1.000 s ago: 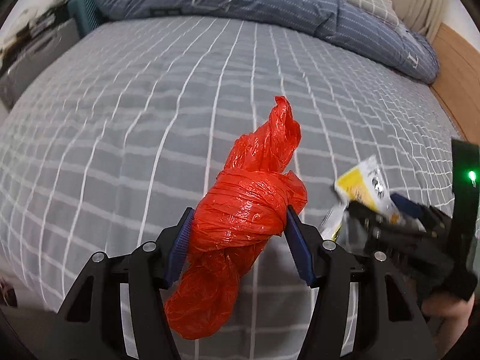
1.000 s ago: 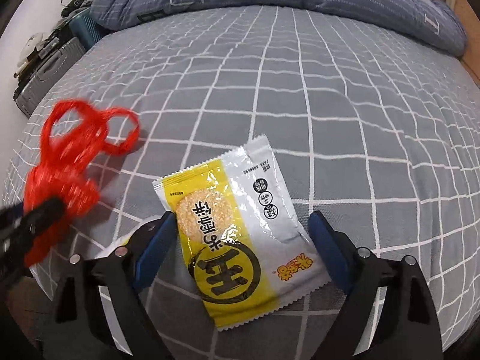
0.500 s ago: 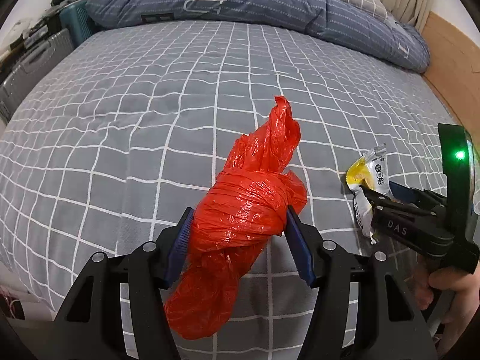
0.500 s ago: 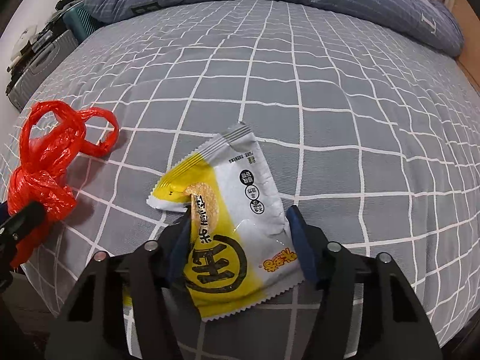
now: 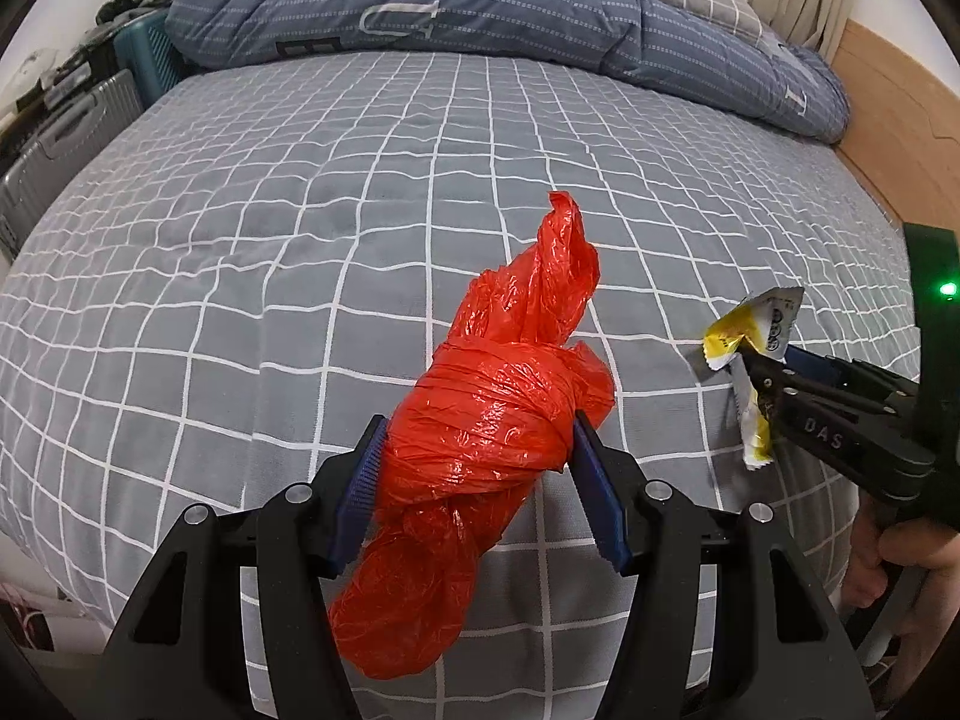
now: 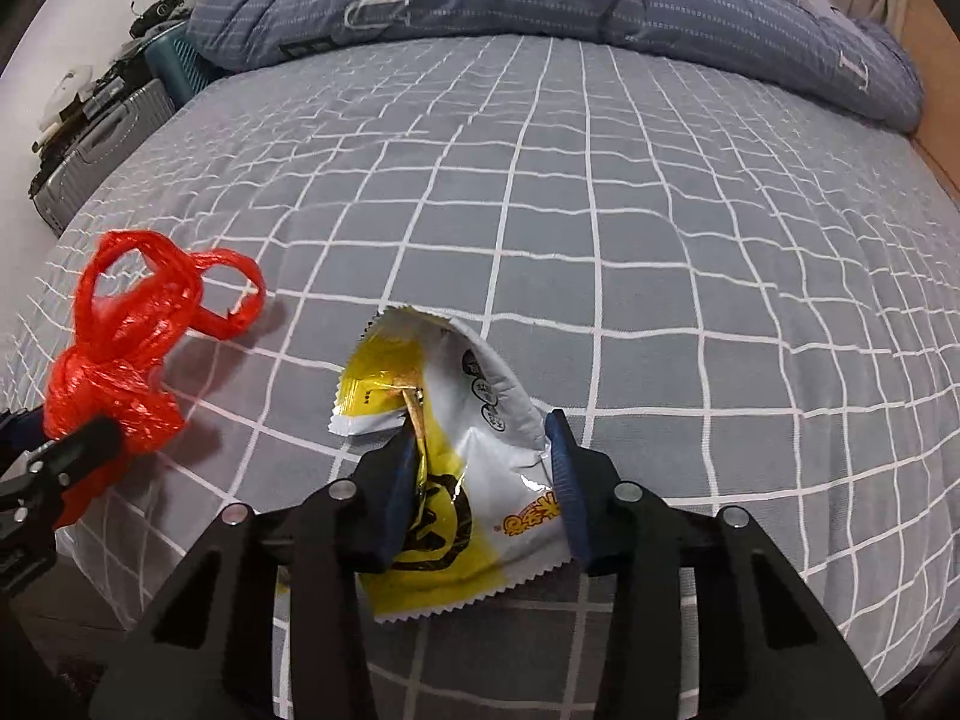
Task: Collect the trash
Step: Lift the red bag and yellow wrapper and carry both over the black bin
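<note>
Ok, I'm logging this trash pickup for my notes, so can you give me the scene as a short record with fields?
surface: bed with grey checked sheet
left gripper: clamped on knotted red plastic bag
right gripper: jaws closing on yellow and white snack wrapper, which crumples between the pads
background: blue striped duvet at the far end, grey suitcase beside the bed
other trash on sheet: none visible

A glossy, crinkled red plastic bag (image 5: 480, 444) catches the light. The snack wrapper (image 6: 474, 480) is shiny foil. The checked bedsheet (image 5: 300, 192) is matt cloth.
</note>
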`<state>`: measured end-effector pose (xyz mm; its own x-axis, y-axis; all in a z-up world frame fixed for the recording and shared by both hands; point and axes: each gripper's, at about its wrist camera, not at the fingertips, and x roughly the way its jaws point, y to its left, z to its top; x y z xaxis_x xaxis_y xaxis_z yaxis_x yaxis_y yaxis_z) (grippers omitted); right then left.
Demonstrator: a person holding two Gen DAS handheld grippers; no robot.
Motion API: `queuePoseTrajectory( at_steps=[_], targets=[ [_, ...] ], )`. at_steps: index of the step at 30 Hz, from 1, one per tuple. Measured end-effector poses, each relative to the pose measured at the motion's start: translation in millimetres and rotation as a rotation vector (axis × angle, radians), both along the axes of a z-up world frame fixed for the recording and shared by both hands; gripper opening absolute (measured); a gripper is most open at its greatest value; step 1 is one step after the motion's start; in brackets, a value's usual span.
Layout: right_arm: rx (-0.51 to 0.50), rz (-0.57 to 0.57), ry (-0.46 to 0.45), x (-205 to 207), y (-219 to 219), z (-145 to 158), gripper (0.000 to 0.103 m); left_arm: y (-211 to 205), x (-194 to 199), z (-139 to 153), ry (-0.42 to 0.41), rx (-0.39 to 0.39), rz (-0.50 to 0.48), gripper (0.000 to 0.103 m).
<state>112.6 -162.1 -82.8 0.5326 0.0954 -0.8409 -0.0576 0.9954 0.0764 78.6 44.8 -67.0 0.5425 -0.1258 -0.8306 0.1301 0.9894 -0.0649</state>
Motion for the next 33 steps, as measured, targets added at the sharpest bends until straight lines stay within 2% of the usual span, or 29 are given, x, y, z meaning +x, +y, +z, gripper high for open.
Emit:
queuePoseTrajectory(
  at_steps=[9,18,23,25,30,33],
  targets=[
    [-0.015,-0.014,-0.042,-8.4,-1.2,21.6,0.040,-3.5,3.0,-2.0,-0.001,-0.007,-0.010,0.058],
    [-0.015,-0.096,-0.116,-28.1,-30.8,45.8,0.039,-14.7,0.8,-1.2,-0.005,-0.001,-0.029,0.058],
    [-0.033,-0.124,-0.108,-39.4,-44.9,37.9,0.039,-16.9,-0.6,0.2,-0.013,0.005,-0.039,0.058],
    [0.009,-0.143,-0.097,-41.3,-51.0,40.0,0.039,-13.5,-0.6,-0.2,-0.009,-0.002,-0.029,0.058],
    [-0.007,-0.121,-0.156,-34.2,-43.6,64.3,0.039,-6.0,-5.7,11.4,-0.039,0.008,-0.008,0.058],
    [-0.001,-0.115,-0.167,-45.0,-37.9,70.5,0.039,0.9,-13.6,18.4,-0.050,0.005,0.007,0.058]
  ],
)
